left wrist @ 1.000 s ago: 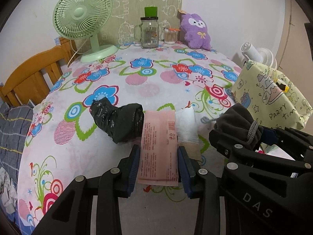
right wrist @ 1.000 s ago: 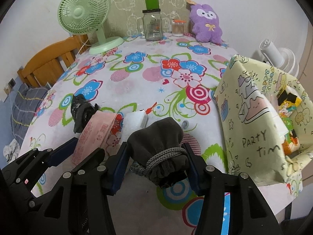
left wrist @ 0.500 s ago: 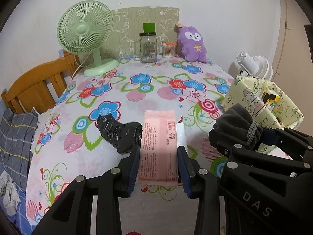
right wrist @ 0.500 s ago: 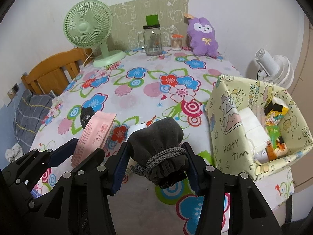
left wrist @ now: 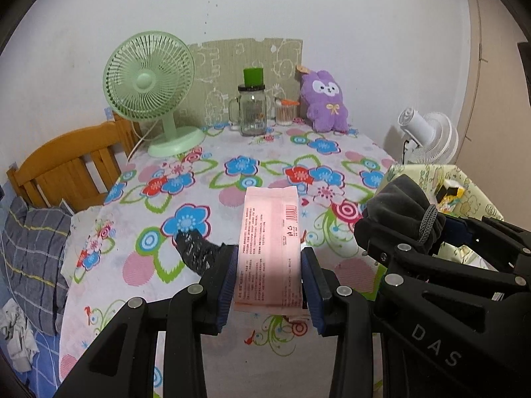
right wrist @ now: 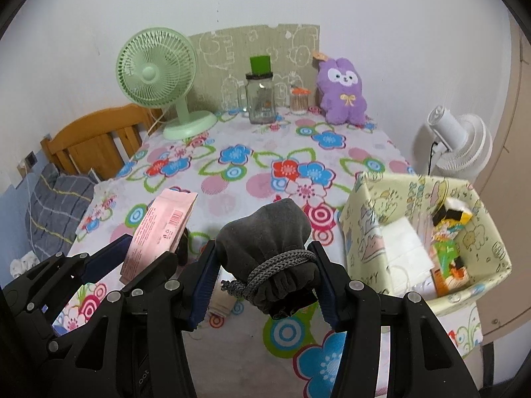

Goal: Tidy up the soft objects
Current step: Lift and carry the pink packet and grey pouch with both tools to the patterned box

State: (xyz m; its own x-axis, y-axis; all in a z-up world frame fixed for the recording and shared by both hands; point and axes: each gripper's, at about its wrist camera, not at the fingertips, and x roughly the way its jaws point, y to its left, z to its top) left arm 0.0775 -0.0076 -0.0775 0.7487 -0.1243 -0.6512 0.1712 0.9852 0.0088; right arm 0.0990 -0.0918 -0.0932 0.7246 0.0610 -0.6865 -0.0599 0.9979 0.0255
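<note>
My left gripper (left wrist: 268, 282) is shut on a pink tissue packet (left wrist: 268, 248) and holds it high above the flowered table (left wrist: 232, 179). My right gripper (right wrist: 265, 278) is shut on a grey drawstring pouch (right wrist: 265, 232), also lifted; both held things show in each view, the pouch (left wrist: 398, 209) and the packet (right wrist: 159, 229). A crumpled black bag (left wrist: 195, 252) lies on the table under the left gripper. A yellow-green paper box (right wrist: 424, 232) with white tissue and snack packs inside stands to the right of the pouch.
At the far table edge stand a green fan (left wrist: 149, 83), a glass jar (left wrist: 252, 109), a cotton-swab cup (left wrist: 285, 112) and a purple plush (left wrist: 325, 99). A wooden chair (left wrist: 66, 172) is at the left, a white fan (right wrist: 454, 142) at the right.
Both grippers have risen and drawn back from the table with their loads. The box's open top has come into view; the black bag and white item stay on the table.
</note>
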